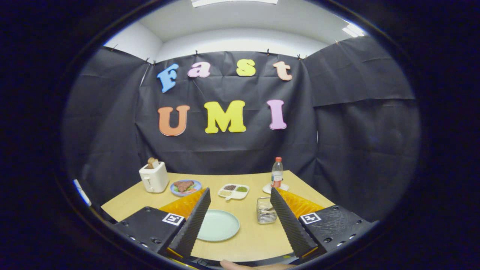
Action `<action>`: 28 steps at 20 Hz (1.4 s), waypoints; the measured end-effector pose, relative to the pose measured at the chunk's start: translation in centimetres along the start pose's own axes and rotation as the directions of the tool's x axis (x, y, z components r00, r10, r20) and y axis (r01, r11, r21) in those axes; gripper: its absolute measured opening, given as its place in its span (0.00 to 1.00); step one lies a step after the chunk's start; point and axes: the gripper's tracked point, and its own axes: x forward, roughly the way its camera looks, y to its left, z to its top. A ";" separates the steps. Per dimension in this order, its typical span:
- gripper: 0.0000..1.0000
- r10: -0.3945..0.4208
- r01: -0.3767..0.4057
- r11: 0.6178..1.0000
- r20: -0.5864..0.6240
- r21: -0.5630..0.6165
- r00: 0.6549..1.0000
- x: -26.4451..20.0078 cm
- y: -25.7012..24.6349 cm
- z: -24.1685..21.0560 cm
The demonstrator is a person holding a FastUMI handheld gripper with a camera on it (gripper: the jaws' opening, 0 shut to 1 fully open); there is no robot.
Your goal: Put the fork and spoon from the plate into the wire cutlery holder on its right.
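Fingers (240, 195) spread wide above the tabletop (255, 240), holding nothing, pale green plate (219, 225) between them beside the left one, wire cutlery holder (266, 210) just inside the right one

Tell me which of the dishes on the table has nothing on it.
The pale green plate, lying between the open tongs and left of the wire cutlery holder. The blue plate holds food, and the white divided dish holds seasonings.
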 end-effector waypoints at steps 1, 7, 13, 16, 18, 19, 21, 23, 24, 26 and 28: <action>0.96 0.012 -0.012 1.000 0.018 0.002 1.000 -1.2 0.5 0.1; 0.96 0.023 -0.023 1.000 0.057 0.000 0.998 -5.5 1.6 0.1; 0.96 0.025 -0.023 1.000 0.069 -0.021 0.997 -8.2 2.5 -0.8; 0.96 0.037 -0.036 0.999 0.075 -0.014 0.996 -8.9 3.0 -0.8; 0.96 0.032 -0.031 0.999 0.078 -0.017 0.996 -8.9 2.7 -0.7; 0.96 0.029 -0.027 0.999 0.081 -0.018 0.996 -9.0 2.6 -0.7; 0.96 0.035 -0.034 0.999 0.084 -0.018 0.996 -9.1 2.8 -0.8; 0.96 0.037 -0.035 0.999 0.076 -0.024 0.996 -8.9 2.8 -1.1; 0.96 0.039 -0.037 0.999 0.070 -0.024 0.997 -8.7 2.9 -1.3; 0.96 0.039 -0.037 0.999 0.065 -0.024 0.997 -8.4 2.9 -1.5; 0.96 0.039 -0.038 0.999 0.065 -0.020 0.997 -8.3 2.8 -1.6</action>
